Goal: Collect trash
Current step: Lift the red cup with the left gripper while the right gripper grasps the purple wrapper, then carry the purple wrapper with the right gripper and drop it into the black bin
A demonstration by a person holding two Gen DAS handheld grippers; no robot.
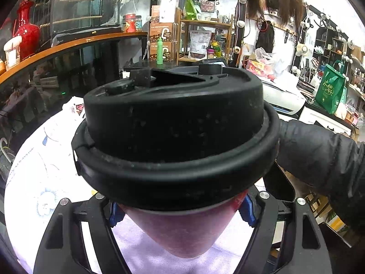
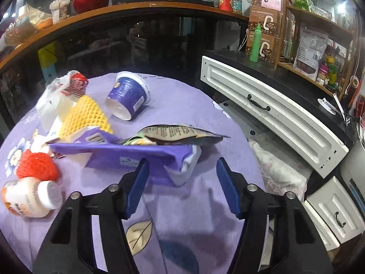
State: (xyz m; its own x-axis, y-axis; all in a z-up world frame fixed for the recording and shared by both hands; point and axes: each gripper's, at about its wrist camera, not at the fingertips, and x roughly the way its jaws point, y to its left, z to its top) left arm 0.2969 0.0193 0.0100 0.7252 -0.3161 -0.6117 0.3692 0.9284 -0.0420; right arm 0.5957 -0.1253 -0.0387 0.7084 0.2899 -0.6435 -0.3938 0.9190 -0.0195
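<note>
My left gripper (image 1: pixel 182 212) is shut on a pink paper cup (image 1: pixel 182 235) with a black lid (image 1: pixel 178 123); its blue pads (image 1: pixel 247 207) press the cup's sides, and the cup fills the left wrist view. My right gripper (image 2: pixel 182 163) stands open low over the purple tablecloth (image 2: pixel 182 205). The crumpled end of a flattened purple carton (image 2: pixel 118 153) lies just past its fingertips, untouched by the pads. Behind the carton lie an open snack bag (image 2: pixel 173 133), a tipped blue tub (image 2: pixel 127 96), yellow foam netting (image 2: pixel 86 116), red netting (image 2: pixel 36 166) and a white bottle (image 2: pixel 29 196).
A white drawer cabinet (image 2: pixel 273 114) stands close to the table's right edge. A dark counter with a wooden rim (image 2: pixel 136 9) curves behind the table. A person's black sleeve (image 1: pixel 319 155) reaches in at the right of the left wrist view. A small red-and-white carton (image 2: pixel 76 84) lies far left.
</note>
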